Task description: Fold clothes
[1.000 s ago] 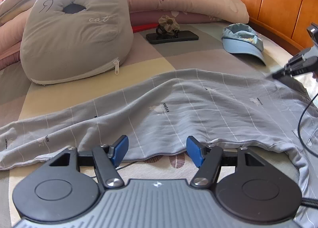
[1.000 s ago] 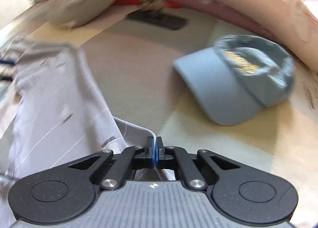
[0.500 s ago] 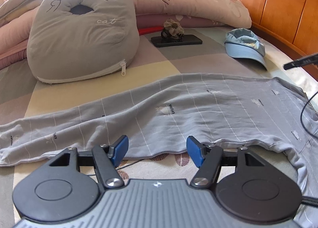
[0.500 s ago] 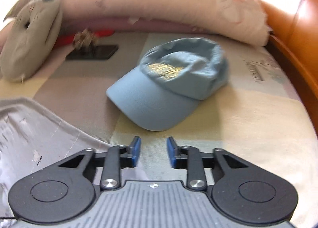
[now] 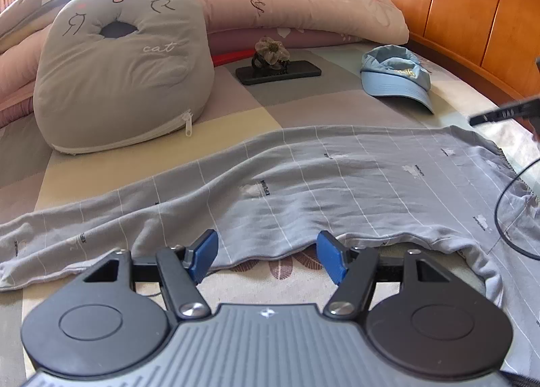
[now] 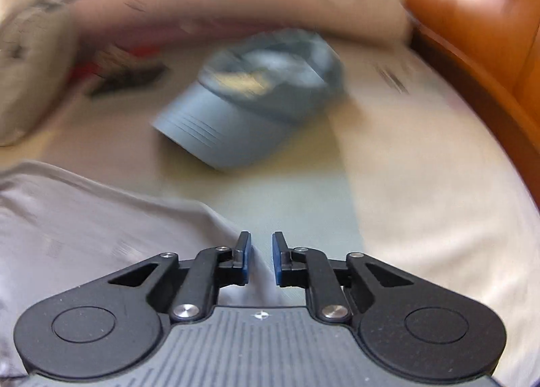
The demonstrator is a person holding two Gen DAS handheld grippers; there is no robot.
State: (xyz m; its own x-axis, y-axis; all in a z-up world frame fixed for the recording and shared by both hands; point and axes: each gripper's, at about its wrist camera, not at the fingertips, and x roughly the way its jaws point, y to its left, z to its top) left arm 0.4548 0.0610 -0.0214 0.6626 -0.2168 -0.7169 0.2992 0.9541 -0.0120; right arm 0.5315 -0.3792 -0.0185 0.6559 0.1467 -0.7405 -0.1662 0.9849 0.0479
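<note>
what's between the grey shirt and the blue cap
Only bare checked bedsheet separates the grey shirt from the blue cap; the left wrist view shows it.

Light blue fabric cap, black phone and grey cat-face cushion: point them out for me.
Light blue fabric cap (image 5: 395, 78): left wrist view, crown.
Black phone (image 5: 297, 73): left wrist view, bare right half of its face.
Grey cat-face cushion (image 5: 125, 83): left wrist view, front panel.

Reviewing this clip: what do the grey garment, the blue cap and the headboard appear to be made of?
Grey garment: thin, soft knit, probably cotton jersey, matte; it drapes in loose ripples, with fine white lines. Blue cap: woven cloth, likely cotton twill, matte; rows of stitching on the brim, gold embroidery on the front. Headboard: orange-brown panelled wood or veneer, glossy with glare.
</note>
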